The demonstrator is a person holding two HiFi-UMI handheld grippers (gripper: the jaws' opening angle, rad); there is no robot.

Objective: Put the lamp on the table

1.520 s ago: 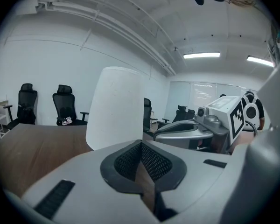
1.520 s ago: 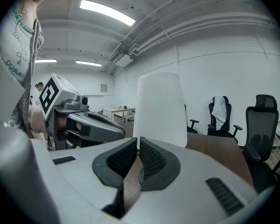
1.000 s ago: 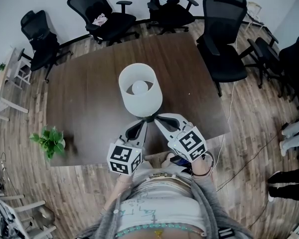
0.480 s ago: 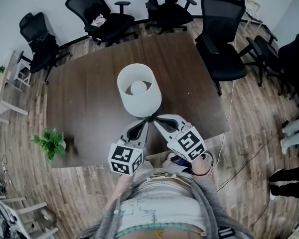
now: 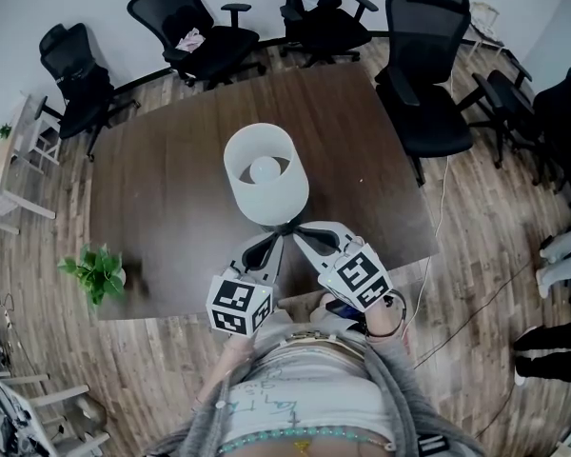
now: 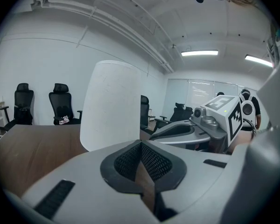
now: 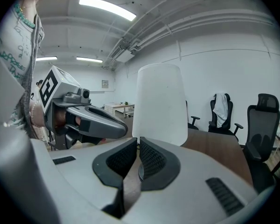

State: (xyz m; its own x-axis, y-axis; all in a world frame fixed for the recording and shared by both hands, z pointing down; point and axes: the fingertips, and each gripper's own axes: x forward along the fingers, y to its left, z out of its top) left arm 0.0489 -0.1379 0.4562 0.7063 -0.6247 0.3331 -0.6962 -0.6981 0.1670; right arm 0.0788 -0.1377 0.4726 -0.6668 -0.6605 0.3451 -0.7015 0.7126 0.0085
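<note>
**Lamp in both grippers, over the table**

You have the lamp upright, with its white shade open to the top and the bulb showing. It is over the near half of the table, about midway between the table's left and right edges. Your left gripper and right gripper meet just under the shade, on the side toward the table's near edge. Each has its jaws closed on the lamp's thin dark stem. The shade hides the base, so whether it touches the table cannot be told.
</note>
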